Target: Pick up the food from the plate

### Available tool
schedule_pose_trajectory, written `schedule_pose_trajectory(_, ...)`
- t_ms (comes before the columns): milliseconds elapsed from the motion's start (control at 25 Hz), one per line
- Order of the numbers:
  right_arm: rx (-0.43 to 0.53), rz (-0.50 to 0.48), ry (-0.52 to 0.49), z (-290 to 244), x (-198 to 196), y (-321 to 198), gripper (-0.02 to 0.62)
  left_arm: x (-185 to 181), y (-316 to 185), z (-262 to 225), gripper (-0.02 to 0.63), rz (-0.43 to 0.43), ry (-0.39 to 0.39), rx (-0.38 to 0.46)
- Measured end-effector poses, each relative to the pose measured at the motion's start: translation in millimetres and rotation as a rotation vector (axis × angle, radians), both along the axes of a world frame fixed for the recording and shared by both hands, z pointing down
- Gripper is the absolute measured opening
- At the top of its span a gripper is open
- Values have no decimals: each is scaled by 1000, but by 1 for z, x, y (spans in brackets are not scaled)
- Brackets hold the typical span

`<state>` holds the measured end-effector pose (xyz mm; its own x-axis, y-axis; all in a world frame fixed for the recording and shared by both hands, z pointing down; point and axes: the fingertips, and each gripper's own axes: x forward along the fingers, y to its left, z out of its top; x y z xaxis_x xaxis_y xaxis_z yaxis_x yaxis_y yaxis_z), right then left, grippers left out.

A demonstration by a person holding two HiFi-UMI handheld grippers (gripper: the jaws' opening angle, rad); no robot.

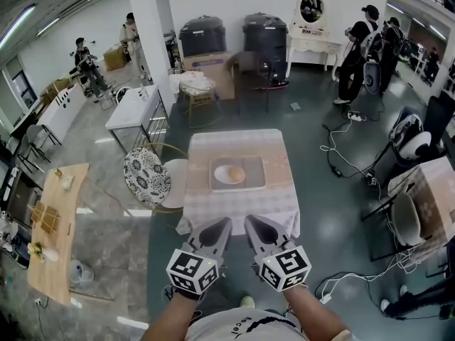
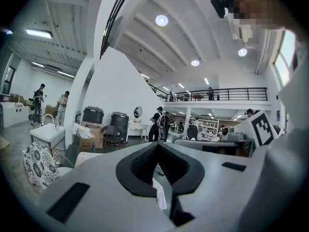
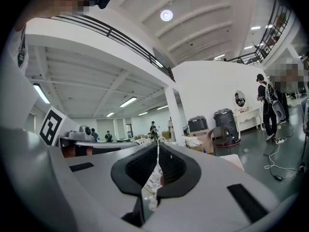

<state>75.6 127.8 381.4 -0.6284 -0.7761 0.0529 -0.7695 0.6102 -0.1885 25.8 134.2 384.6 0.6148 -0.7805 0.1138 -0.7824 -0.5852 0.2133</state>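
Holds left gripper (image 1: 222, 226) and right gripper (image 1: 253, 223) closed tight, empty, short of table (image 1: 242, 206); food (image 1: 235, 175) on plate (image 1: 220, 169) ahead, patterned chair (image 1: 146, 177) against table's left.

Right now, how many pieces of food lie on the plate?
1. A round orange piece lies right of centre on the white plate, on the tray; nothing seems hidden.

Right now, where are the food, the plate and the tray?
food (image 1: 236, 175): head view, its orange middle.
plate (image 1: 220, 174): head view, bare white left edge.
tray (image 1: 257, 170): head view, bare part right of the plate.
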Motion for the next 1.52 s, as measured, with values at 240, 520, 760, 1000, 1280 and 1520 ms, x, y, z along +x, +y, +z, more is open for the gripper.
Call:
schedule_pose_trajectory(240,-21,6,31,10,-11,-42,17,-9,-48,7,6,17,11,-7)
schedule_pose_trajectory(520,-65,32,60,31,-42,-116,17,-35,-129,24,5,46,-1,-26)
schedule_pose_trajectory(760,-97,99,91,44,-61,-178,17,-57,-190,36,6,98,-13,-39)
schedule_pose_trajectory(1000,-144,146,160,68,-70,-209,17,-67,-229,61,6,134,-23,-72)
schedule_pose_trajectory(1280,-200,164,267,101,-61,-241,17,-64,-253,85,6,152,-22,-117)
schedule_pose_trajectory(1520,-279,90,362,150,-56,-277,17,-61,-285,109,6,134,-27,-161)
